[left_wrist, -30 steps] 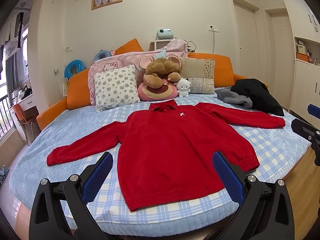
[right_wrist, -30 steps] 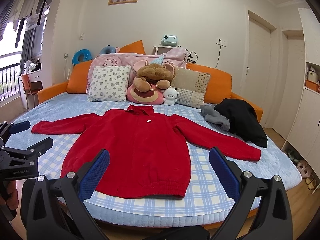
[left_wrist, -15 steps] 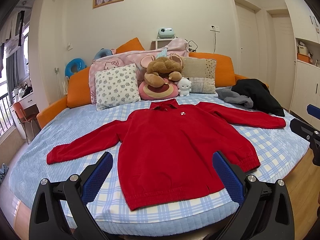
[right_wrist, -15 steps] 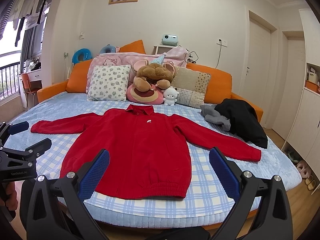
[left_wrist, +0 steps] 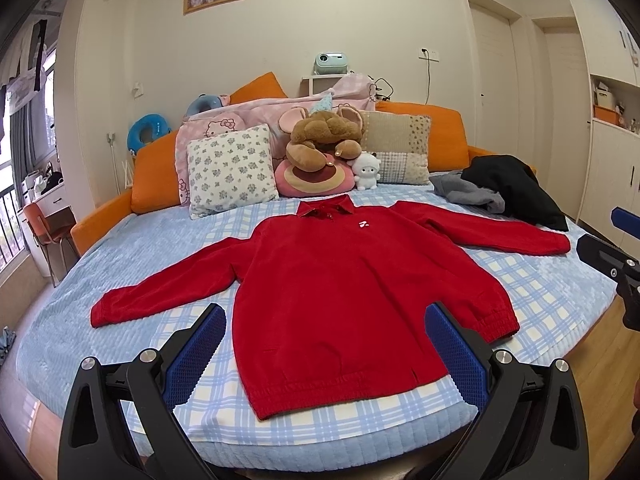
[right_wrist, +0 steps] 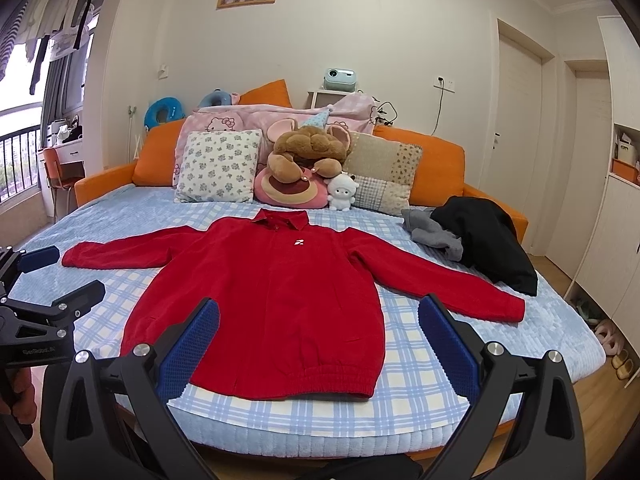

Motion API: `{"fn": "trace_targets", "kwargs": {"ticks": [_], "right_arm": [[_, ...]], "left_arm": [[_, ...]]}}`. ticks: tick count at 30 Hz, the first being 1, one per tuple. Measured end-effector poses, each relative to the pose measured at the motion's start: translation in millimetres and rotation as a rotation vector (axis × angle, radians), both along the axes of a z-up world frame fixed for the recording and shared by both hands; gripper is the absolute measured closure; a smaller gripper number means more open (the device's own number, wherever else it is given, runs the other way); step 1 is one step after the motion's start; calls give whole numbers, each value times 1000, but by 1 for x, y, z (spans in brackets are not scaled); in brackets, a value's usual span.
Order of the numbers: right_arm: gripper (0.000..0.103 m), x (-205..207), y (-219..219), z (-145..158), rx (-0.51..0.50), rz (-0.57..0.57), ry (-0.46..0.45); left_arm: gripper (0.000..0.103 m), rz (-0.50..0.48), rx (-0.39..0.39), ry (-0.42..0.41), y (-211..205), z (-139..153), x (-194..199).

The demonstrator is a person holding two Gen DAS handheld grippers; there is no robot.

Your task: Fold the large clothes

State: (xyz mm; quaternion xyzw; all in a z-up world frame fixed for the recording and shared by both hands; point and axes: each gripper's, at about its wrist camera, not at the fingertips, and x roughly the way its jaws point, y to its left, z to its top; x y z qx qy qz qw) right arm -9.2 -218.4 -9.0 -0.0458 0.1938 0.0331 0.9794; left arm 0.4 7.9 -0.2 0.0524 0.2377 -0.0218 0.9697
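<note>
A red long-sleeved sweatshirt [left_wrist: 344, 280] [right_wrist: 272, 300] lies flat, front up, on the blue checked bed, both sleeves spread out and the hem toward me. My left gripper [left_wrist: 326, 354] hovers open before the hem, nothing between its blue pads. My right gripper [right_wrist: 318, 350] is likewise open and empty, held back from the bed's near edge. Each gripper shows at the other view's edge: the right one [left_wrist: 618, 252] and the left one [right_wrist: 44, 280], the latter held by a hand.
Black and grey clothes [right_wrist: 480, 236] are piled at the bed's right side. Pillows and plush toys [left_wrist: 320, 152] line the orange headboard. The bed's front edge [right_wrist: 320, 436] curves below the hem. Slippers [right_wrist: 612, 348] lie on the wooden floor at right.
Both views have shifted only slightly; the sweatshirt lies as before and both grippers stay open.
</note>
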Motion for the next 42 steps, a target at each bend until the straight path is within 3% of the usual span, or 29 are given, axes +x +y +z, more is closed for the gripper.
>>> {"fn": "trace_targets", "kwargs": {"ticks": [21,27,31,38,42], "right_arm": [[4,5,-1,-3,17,-13,6],[5,20,-13,-4,18,-44,11],[5,38,-24,-5,2,-77,6],[5,90,-77,-9,30,-173,12],[5,129,-116,-11,41,-239,32]], "left_arm": [[2,-8,-7,7,3,-4,-1],[2,-34,9,15,-8,-20,11],[2,-63,37,11,-21,-19,34],[2,-115,60,22,-57,-3,110],[2,-109,75,-34,-79,7,153]]}}
